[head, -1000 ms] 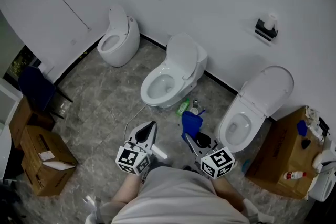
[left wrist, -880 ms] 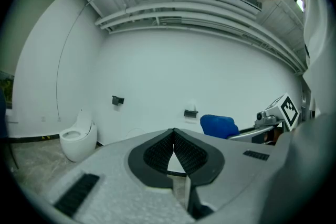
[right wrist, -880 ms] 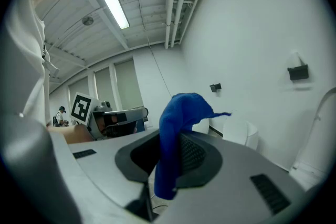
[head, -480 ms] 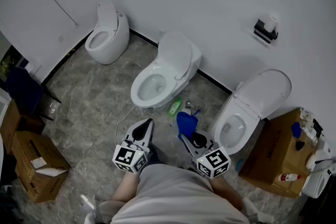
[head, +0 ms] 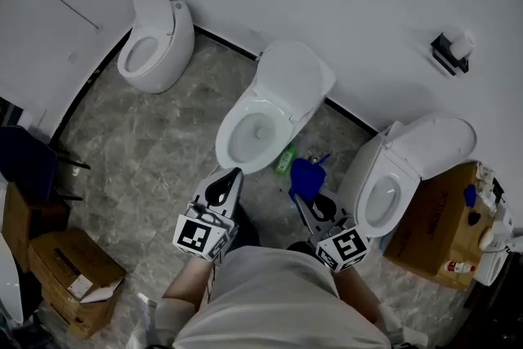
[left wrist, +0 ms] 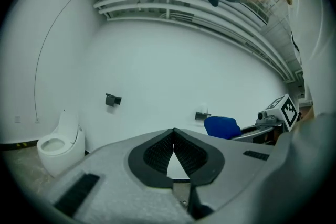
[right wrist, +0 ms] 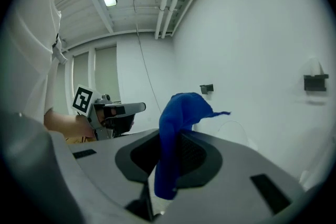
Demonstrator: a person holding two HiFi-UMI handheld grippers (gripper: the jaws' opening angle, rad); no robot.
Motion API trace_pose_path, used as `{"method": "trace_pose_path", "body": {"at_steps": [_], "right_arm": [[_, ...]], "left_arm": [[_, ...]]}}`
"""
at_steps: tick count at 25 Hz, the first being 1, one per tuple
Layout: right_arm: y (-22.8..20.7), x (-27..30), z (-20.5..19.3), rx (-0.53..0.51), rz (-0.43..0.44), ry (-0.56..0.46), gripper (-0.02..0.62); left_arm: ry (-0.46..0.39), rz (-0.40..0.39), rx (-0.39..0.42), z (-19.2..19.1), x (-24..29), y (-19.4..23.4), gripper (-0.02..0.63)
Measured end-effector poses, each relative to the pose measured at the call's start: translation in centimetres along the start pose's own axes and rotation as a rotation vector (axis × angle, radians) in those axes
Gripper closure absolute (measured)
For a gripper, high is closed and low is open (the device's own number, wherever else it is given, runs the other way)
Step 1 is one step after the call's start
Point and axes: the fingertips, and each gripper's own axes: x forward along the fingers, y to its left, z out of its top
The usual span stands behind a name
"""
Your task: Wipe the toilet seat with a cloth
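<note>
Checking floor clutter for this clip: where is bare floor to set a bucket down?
Widest bare floor lies between the left toilet and the middle toilet, running down toward the cardboard boxes. Crowded: the gap between the middle toilet and right toilet, where a green bottle lies and the right gripper holds the blue cloth.

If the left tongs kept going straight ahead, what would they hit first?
Probably the middle toilet's raised lid, or the white wall just behind it; the left tongs look level, so depth is unclear.
</note>
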Motion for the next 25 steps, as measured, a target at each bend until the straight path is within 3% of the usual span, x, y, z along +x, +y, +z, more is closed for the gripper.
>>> {"method": "trace_pose_path", "body": {"at_steps": [4, 9, 14, 18, 22, 25], "right_arm": [[0.1, 6.5, 1.4, 0.000, 0.008, 0.005, 0.544], [-1.8, 12.1, -0.6, 0.021, 0.036, 0.054, 0.545], [-5.4, 17.1, -4.5, -0.061, 0.054, 0.114, 0.544], [-8.2, 20.2, -8.8, -0.021, 0.089, 0.165, 0.544], [-12.4, 22.5, -13.7, -0.003, 0.087, 0.207, 0.544], [-14.8, 23.9, -17.3, 0.000, 0.067, 0.201, 0.545]], "left_arm": [[0.013, 0.001, -0.004, -0.3, 1.4, 6.7, 0.601], [0.072, 0.021, -0.067, -4.2, 3.2, 10.6, 0.601], [0.146, 0.057, -0.098, -9.6, 5.7, 13.1, 0.601], [0.200, 0.120, -0.166, -15.0, 7.4, 14.9, 0.601], [0.182, 0.174, -0.263, -20.3, 10.9, 16.1, 0.601], [0.188, 0.211, -0.279, -24.5, 12.4, 16.6, 0.601]]}}
